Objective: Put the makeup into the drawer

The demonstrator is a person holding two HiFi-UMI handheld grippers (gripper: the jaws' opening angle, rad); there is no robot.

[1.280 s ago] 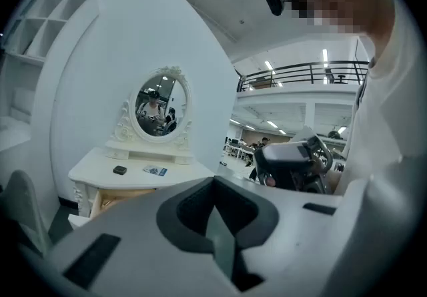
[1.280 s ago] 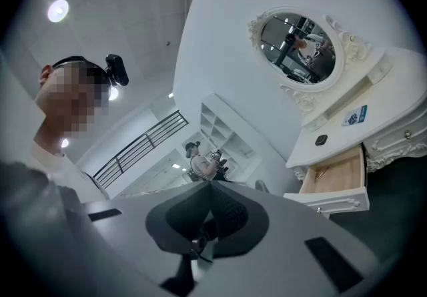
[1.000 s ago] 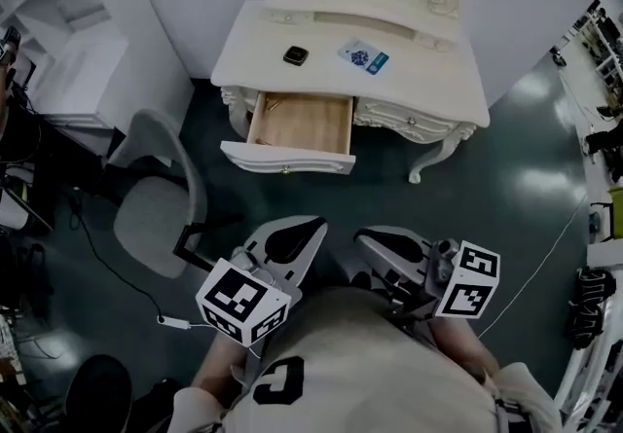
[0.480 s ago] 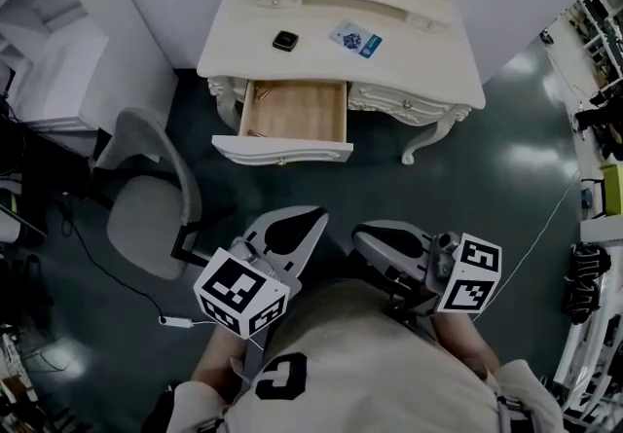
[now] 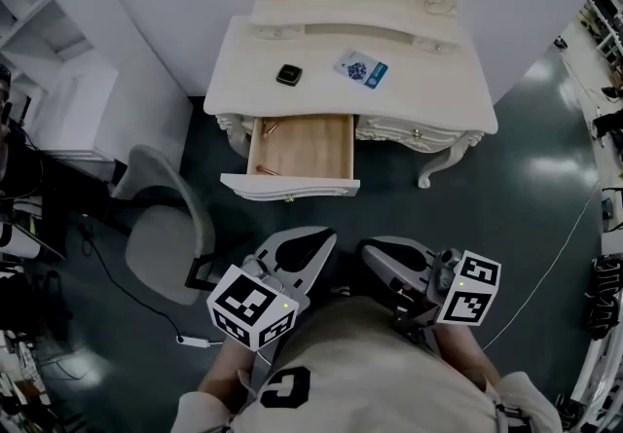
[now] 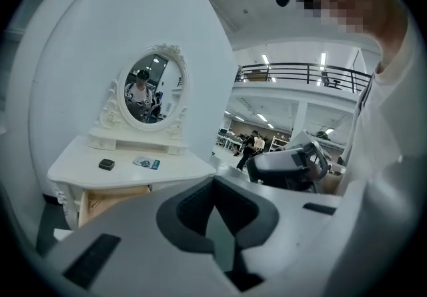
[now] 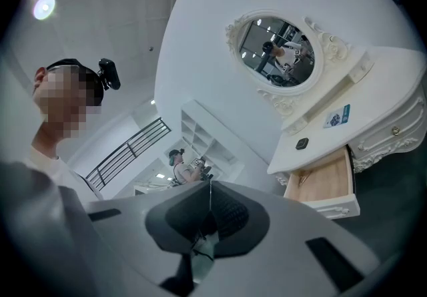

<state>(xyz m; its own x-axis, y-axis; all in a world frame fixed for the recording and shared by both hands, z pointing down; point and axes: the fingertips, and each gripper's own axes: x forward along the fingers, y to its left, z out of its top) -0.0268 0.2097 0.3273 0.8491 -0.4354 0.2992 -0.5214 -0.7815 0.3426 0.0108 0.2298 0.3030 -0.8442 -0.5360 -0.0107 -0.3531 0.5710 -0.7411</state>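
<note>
Currently left tongs (image 5: 310, 242) and right tongs (image 5: 382, 252) are closed together, empty, well apart from the open drawer (image 5: 304, 147) of the table (image 5: 433, 86).

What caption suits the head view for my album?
A person's left gripper and right gripper, both shut, face a white dressing table with its drawer open.

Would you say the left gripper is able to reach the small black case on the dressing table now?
Probably not: the left gripper sits well short of the dressing table. Nothing covers the black case, so stepping closer should do.
</note>
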